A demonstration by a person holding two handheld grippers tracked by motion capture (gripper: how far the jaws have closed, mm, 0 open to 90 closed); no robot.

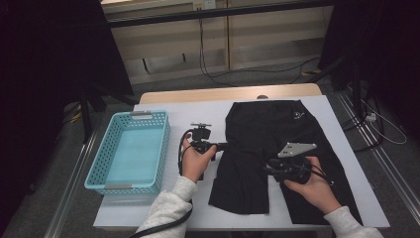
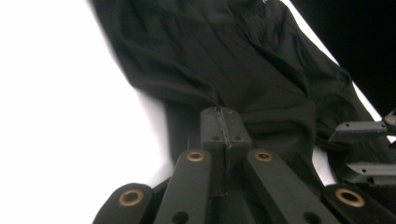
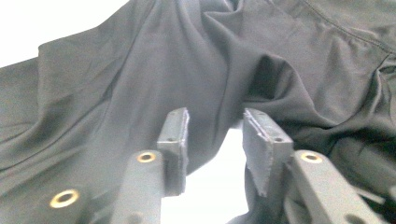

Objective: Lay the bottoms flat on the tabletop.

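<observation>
Two sets of jaws, two different stories: your left gripper [image 2: 223,122] has its pads [image 2: 211,125] pressed flat together, and the edge of the black shorts [image 2: 243,60] meets the tip of that seam, though you cannot tell whether any cloth is actually pinched between them. Your right gripper [image 3: 215,135] stands parted, a clear gap between its pads [image 3: 261,135], with white surface showing through the gap and the dark fabric bunched right up against both pads but nothing clamped. From the high view, your left gripper [image 1: 221,146] sits at the outer edge of the shorts' left leg, and your right gripper [image 1: 270,167] hovers over the crotch, between the two legs. Those shorts [image 1: 267,124] lie spread on the white sheet [image 1: 183,111], waistband at the far side. Off to the left, well apart, stands the blue basket [image 1: 99,163].
</observation>
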